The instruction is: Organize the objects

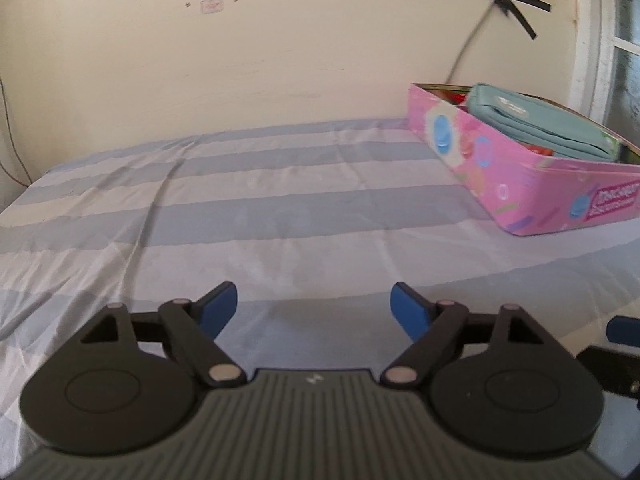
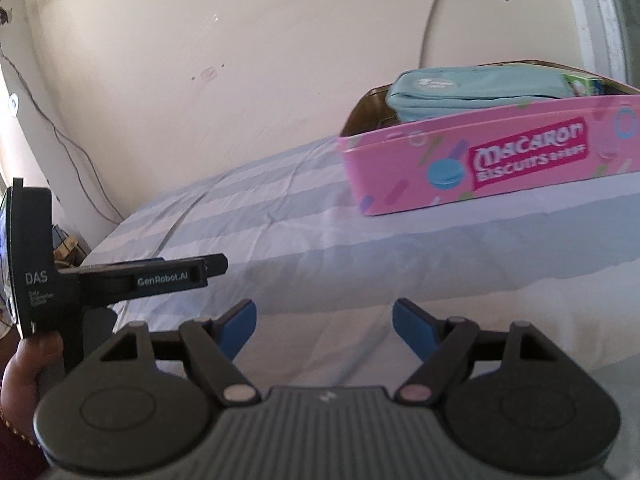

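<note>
I have both claws over the bed, and neither holds anything. My left gripper [image 1: 314, 305] has its blue pads spread wide with only striped bedsheet [image 1: 248, 216] showing between them. My right gripper [image 2: 324, 322] stands just as wide apart, likewise empty.

The pink tin [image 2: 492, 160] sits on the sheet ahead and to the right, near the wall. From the right wrist view I read "Macaron" in white lettering on a red panel, with "Biscuits" below it; the last word is too blurred to make out. A blue macaron is printed beside the label. Inside the tin lies a pale teal pouch [image 2: 476, 88] with a round white mark whose writing I cannot read.

At the left of the right wrist view I see the left gripper's body from the side, printed "DAS" and "GenRobot.AI", with a hand [image 2: 28, 364] below it.
</note>
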`<state>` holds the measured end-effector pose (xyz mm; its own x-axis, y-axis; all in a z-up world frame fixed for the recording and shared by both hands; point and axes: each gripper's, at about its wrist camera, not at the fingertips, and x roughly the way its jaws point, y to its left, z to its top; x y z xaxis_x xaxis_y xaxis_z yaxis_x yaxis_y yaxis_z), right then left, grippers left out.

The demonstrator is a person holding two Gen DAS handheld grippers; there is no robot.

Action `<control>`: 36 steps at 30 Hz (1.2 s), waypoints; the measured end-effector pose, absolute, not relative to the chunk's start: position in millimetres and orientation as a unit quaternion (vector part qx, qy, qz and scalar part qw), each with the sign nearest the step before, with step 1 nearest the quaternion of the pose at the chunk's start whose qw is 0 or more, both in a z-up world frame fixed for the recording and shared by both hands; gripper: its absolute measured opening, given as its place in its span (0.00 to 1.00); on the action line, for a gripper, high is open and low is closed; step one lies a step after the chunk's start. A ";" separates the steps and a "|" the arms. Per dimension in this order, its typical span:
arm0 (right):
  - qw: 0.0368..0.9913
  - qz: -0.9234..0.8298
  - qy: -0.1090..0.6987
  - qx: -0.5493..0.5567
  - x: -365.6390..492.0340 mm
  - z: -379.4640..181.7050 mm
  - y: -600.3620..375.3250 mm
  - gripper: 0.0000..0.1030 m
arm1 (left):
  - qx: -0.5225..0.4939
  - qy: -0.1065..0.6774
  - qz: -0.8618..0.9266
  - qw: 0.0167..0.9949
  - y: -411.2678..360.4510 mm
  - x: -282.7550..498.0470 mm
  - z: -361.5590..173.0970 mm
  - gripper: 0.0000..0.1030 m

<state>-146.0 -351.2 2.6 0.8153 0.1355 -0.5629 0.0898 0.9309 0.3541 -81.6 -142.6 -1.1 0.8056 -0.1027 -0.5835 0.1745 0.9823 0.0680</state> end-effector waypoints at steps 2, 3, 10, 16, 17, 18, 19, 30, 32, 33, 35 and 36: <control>0.935 0.013 0.307 0.178 -142.8 2.1 -345.1 0.77 | 0.054 0.306 -0.070 0.948 -136.7 -78.0 -3.8 0.83; 0.936 0.012 0.308 0.173 -141.7 2.1 -342.2 0.77 | 0.051 0.307 -0.069 0.948 -133.9 -76.5 -5.1 0.83; 0.939 -0.002 0.305 0.157 -135.1 2.8 -331.7 0.77 | 0.038 0.313 -0.068 0.946 -124.6 -69.3 -12.0 0.83; 0.939 -0.009 0.307 0.158 -125.7 1.7 -330.3 0.77 | 0.035 0.313 -0.074 0.946 -123.6 -68.0 -12.8 0.84; 0.939 -0.007 0.305 0.159 -124.1 2.6 -330.4 0.77 | 0.034 0.313 -0.076 0.946 -123.6 -67.9 -12.3 0.85; 0.939 -0.006 0.303 0.160 -122.8 3.5 -330.1 0.77 | 0.032 0.314 -0.077 0.946 -123.7 -67.8 -12.1 0.85; 0.940 -0.006 0.300 0.159 -121.0 4.8 -329.3 0.77 | 0.031 0.314 -0.079 0.946 -123.2 -68.1 -11.5 0.87; 0.948 -0.006 0.279 0.154 -122.1 10.3 -331.7 0.77 | 0.031 0.315 -0.086 0.945 -131.4 -70.6 -1.7 0.94; 0.948 -0.008 0.277 0.158 -124.1 9.9 -334.5 0.77 | 0.034 0.315 -0.089 0.944 -135.5 -72.5 0.2 0.95; 0.948 -0.009 0.276 0.161 -125.0 9.6 -336.4 0.77 | 0.037 0.315 -0.089 0.944 -138.1 -73.5 1.1 0.95; 0.947 -0.012 0.275 0.168 -126.8 8.9 -340.1 0.77 | 0.043 0.313 -0.089 0.945 -142.7 -75.4 2.8 0.97; 0.946 -0.014 0.275 0.172 -127.4 8.6 -342.6 0.77 | 0.047 0.312 -0.090 0.945 -145.3 -76.5 3.6 0.98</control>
